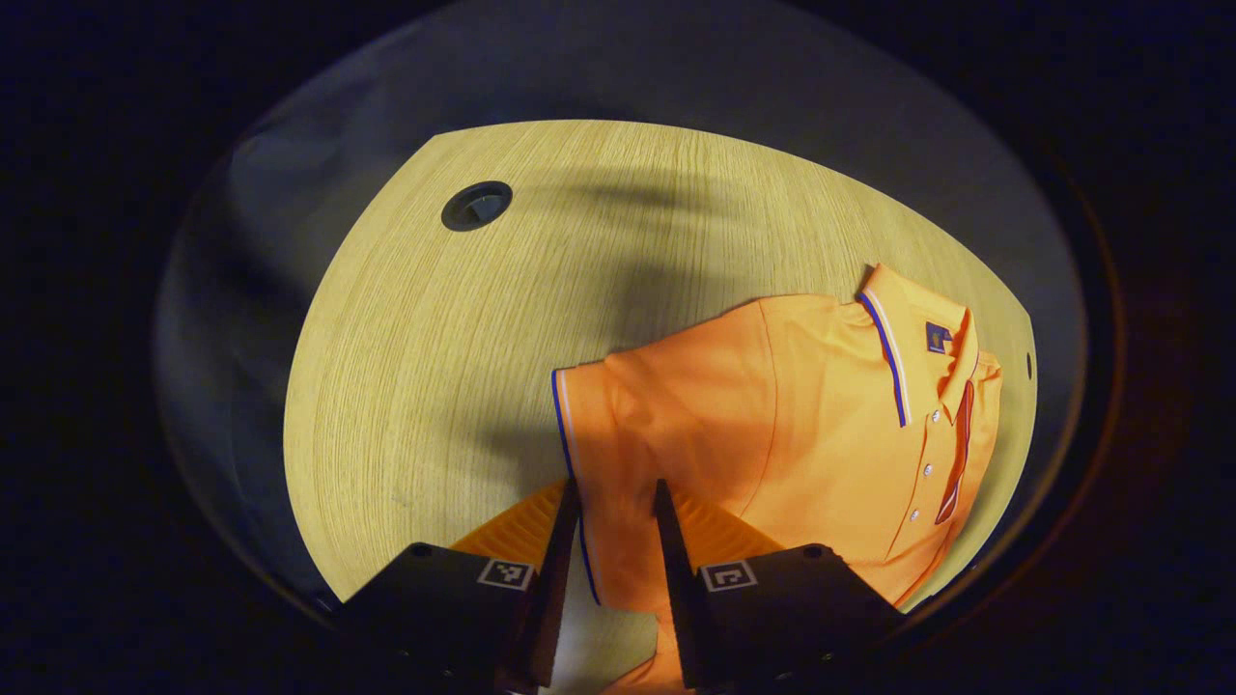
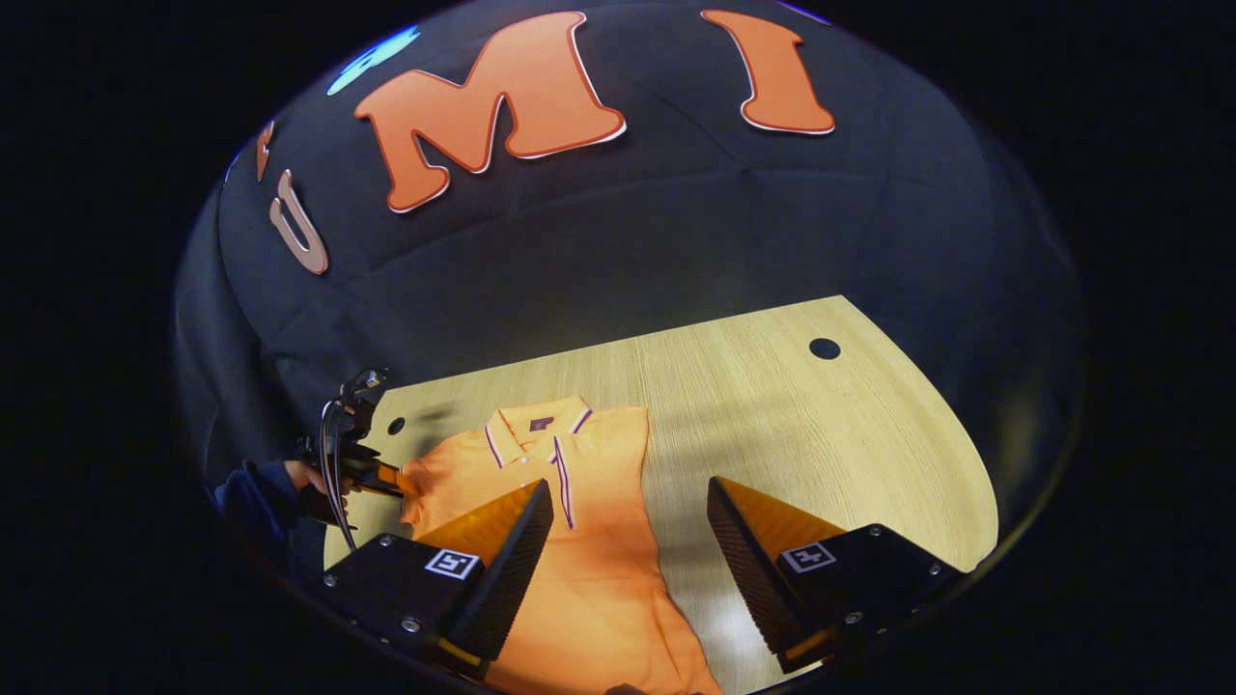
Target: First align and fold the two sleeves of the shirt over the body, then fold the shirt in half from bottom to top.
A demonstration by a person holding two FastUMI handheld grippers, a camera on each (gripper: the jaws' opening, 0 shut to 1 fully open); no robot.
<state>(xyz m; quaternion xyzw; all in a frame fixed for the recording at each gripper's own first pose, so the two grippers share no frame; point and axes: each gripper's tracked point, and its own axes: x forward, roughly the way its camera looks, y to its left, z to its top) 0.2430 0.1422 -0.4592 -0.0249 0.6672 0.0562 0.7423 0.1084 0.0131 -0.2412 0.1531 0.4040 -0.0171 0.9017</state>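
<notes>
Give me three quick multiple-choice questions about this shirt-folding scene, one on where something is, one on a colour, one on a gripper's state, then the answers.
1. Where does the shirt lie?
A. On the wooden table
B. On a chair
C. On the floor

2. What colour is the shirt?
A. Green
B. Orange
C. White

3. How do the jaws of the right gripper stand?
A. Clamped on the collar
B. Shut on nothing
C. Wide open above the shirt and table

Answers: 1 A, both views show it spread on the wood-grain tabletop. 2 B, the cloth is orange, with blue and white trim on the collar. 3 C, the right gripper view shows a wide gap between its fingers, with nothing held.
</notes>
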